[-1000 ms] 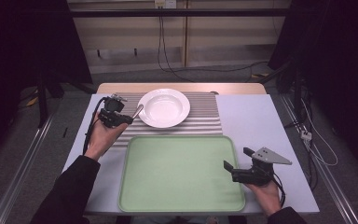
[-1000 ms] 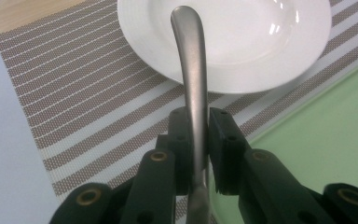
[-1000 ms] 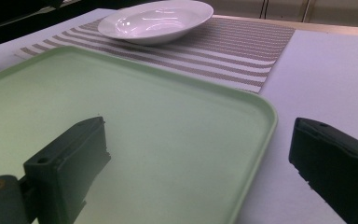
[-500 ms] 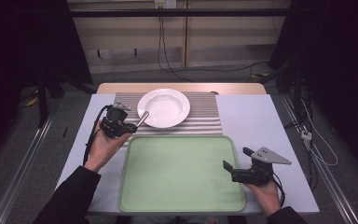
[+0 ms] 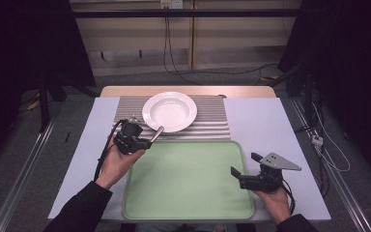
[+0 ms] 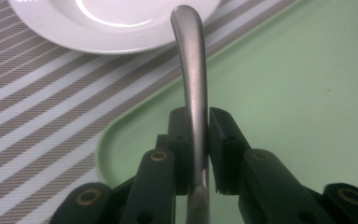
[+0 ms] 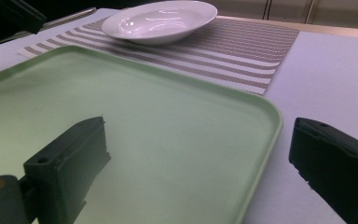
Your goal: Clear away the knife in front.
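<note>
In the high view, left tool (image 5: 142,143) above the far left corner of the green tray (image 5: 188,203), closed on a metal utensil handle (image 5: 156,133) which points toward the white plate (image 5: 169,111); tip of the handle just at the near rim of the plate, over the striped mat (image 5: 212,118). Right tool (image 5: 245,168) at the near right edge of the tray, jaws standing wide with nothing between them, held low over the worktop (image 5: 270,121). In the left gripper view, left tool (image 6: 199,140) pressed narrow on the utensil handle (image 6: 192,60), pads touching it on both sides; handle rising upward and curving toward the plate (image 6: 116,28), with the striped mat (image 6: 37,102) at the left and the rounded corner of the tray (image 6: 298,84) below and at the right. Working end of the utensil hidden, so cannot tell if spoon or fork. In the right gripper view, right tool (image 7: 198,158) wide apart and empty, one jaw over the tray (image 7: 144,121), the other over the bare worktop (image 7: 335,70) beside the tray rim; plate (image 7: 161,21) farther off on the striped mat (image 7: 242,46), well apart from this tool.
</note>
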`<state>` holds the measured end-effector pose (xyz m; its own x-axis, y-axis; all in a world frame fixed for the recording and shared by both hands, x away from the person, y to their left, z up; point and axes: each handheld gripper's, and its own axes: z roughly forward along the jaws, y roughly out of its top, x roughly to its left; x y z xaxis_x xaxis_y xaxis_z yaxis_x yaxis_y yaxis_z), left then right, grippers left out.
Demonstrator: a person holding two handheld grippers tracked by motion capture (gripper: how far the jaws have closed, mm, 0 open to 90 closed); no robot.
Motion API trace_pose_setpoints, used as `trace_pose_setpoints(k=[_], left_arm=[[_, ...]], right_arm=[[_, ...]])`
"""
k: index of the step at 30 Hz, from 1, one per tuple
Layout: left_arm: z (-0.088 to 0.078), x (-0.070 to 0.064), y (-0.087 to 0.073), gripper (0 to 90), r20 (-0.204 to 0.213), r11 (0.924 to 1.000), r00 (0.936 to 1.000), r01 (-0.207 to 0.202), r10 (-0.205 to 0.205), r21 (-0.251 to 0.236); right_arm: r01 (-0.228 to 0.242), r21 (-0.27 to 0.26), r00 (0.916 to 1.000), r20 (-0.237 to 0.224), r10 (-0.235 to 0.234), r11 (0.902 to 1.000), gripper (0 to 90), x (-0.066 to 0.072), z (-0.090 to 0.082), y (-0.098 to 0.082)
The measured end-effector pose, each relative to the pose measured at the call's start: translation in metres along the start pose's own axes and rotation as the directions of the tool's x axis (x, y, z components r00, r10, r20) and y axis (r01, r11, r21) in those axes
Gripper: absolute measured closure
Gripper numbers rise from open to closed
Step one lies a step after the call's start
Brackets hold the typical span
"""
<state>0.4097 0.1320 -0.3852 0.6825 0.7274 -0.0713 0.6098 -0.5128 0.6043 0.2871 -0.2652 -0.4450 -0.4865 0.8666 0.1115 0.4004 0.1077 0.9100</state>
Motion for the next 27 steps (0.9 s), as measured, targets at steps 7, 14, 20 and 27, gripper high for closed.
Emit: trace_pose_setpoints(k=[7, 14, 20, 27], left_arm=[[0.012, -0.011, -0.009, 79.8, 0.031, 0.9997, 0.9995, 0.004, -0.005, 0.026], [0.025, -0.022, -0.015, 79.8, 0.042, 0.9978, 0.9991, -0.001, -0.002, 0.066], [0.035, -0.028, -0.017, 79.8, 0.051, 0.9961, 0.9987, -0.008, 0.004, 0.088], [0.042, -0.028, -0.021, 79.7, 0.058, 0.9945, 0.9983, 0.003, -0.009, 0.105]], right_arm=[[-0.002, 0.004, 1.0000, 0.001, 0.002, 1.0000, 4.3, 0.001, 0.000, 0.000], [-0.008, 0.003, 1.0000, 0.000, 0.008, 1.0000, 4.3, 0.000, 0.000, 0.000], [-0.007, 0.004, 1.0000, -0.002, 0.007, 1.0000, 4.3, 0.001, -0.001, 0.000], [-0.003, 0.009, 1.0000, -0.001, 0.003, 1.0000, 4.3, 0.001, 0.000, -0.001]])
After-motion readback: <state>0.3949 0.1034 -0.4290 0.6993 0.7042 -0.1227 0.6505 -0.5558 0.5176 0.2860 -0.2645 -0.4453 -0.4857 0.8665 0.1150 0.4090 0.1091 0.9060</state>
